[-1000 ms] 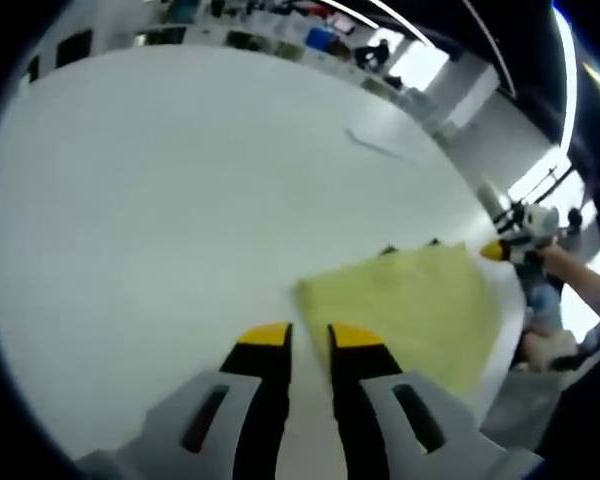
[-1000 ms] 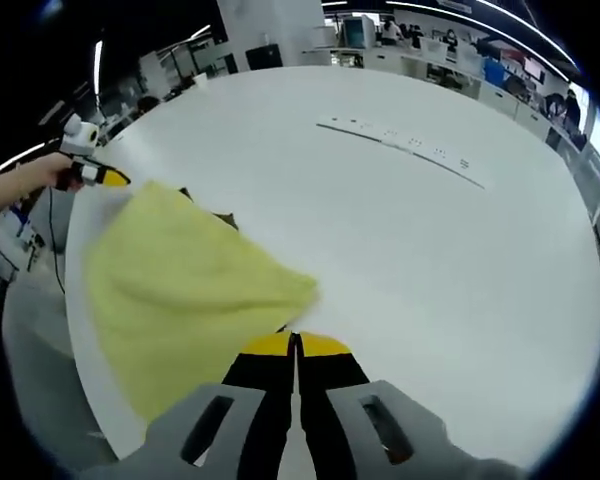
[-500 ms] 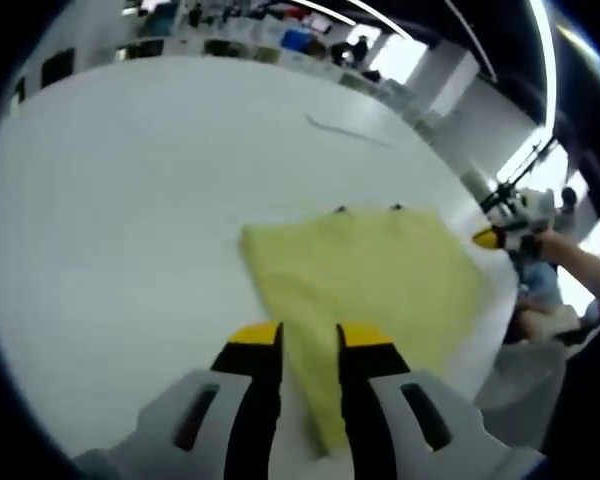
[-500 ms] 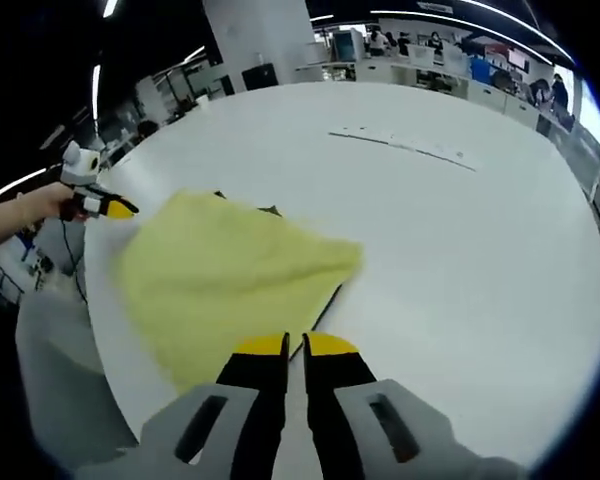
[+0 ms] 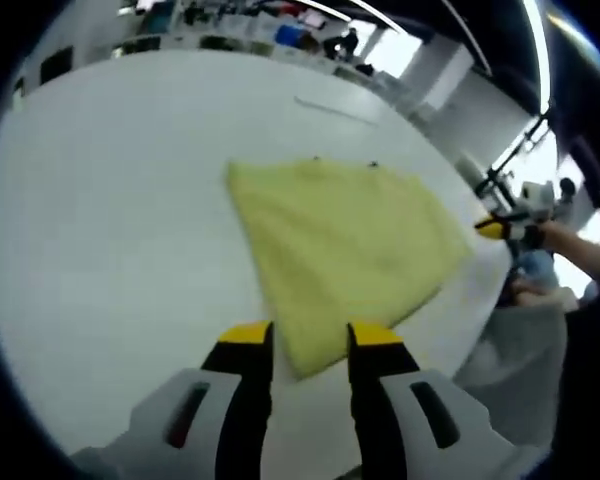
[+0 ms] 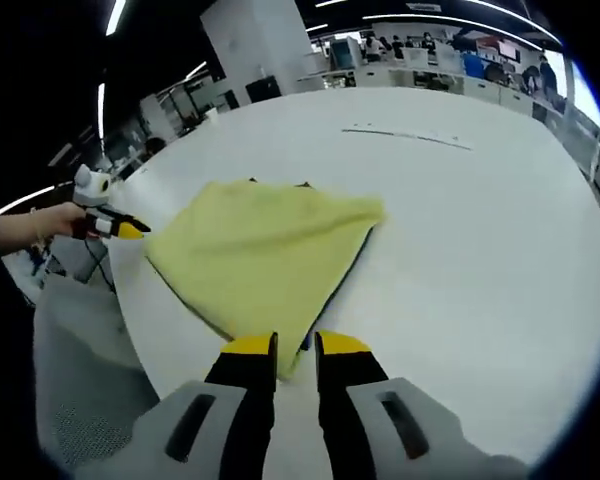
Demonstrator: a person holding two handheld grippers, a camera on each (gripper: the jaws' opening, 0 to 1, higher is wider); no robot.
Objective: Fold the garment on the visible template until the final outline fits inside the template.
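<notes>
A yellow garment (image 5: 345, 240) lies folded on the white table (image 5: 110, 220). Small dark bits of the template (image 5: 373, 164) peek out at its far edge. My left gripper (image 5: 310, 335) is open, with the garment's near corner lying loose between its yellow tips. In the right gripper view the garment (image 6: 265, 250) lies flat, and a dark template line (image 6: 348, 268) runs along its right edge. My right gripper (image 6: 296, 345) is open just behind the garment's near corner. Each view also catches the opposite gripper (image 5: 495, 228) (image 6: 120, 226), held by a hand beyond the table edge.
The table's rounded edge (image 6: 145, 340) runs close to the garment on the near side. A long thin strip (image 6: 405, 136) lies on the far part of the table. Desks and lamps fill the room behind.
My right gripper went from shut to open and let go of the garment. The raised fold has come down flat. Both grippers have drawn back, and the left jaws stand wider apart.
</notes>
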